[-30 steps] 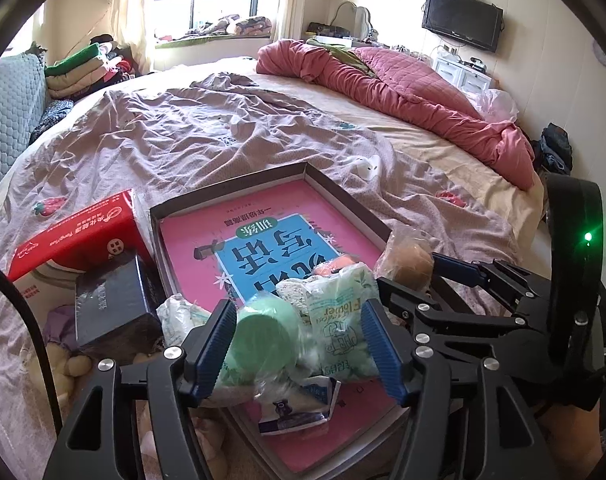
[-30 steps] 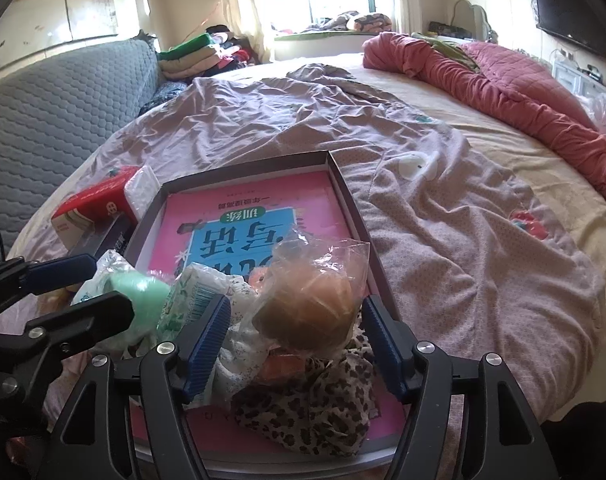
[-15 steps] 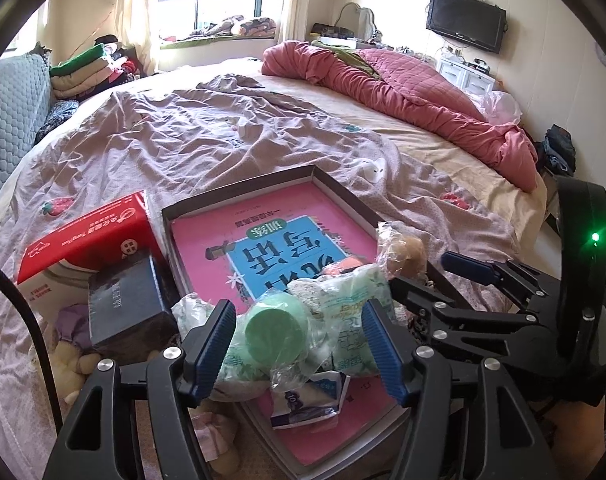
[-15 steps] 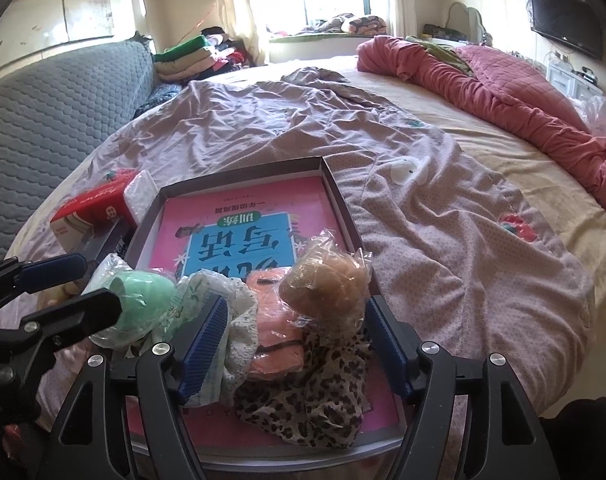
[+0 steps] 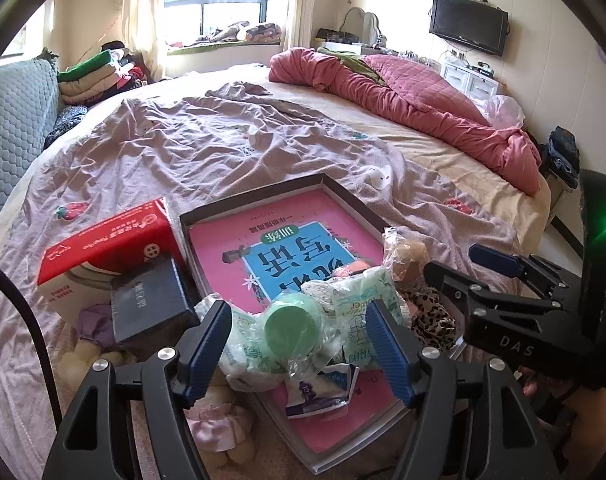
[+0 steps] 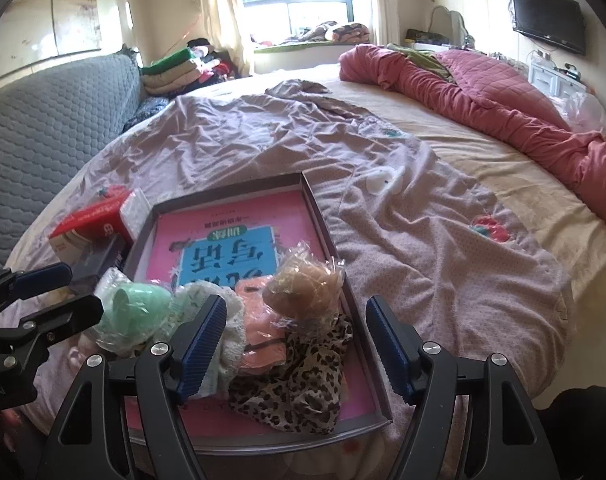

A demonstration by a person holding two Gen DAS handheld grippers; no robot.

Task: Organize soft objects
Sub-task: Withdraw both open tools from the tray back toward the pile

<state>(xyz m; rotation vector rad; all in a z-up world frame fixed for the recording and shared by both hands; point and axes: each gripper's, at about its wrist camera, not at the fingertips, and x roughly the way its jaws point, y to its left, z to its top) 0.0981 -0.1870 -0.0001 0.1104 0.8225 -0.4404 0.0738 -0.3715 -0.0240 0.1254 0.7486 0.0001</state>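
left gripper opening over the green ball | right gripper wide, empty | tray at 12 o'clock

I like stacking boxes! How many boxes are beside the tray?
2: the red box left of the tray, and the dark box close beside it. More may be hidden.

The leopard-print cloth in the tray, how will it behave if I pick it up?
The leopard-print cloth lies crumpled in folds, so it would probably hang limp and drape. It looks thin, so likely light. A brown toy in crinkly plastic sits at its far edge and might shift or tip as it lifts.
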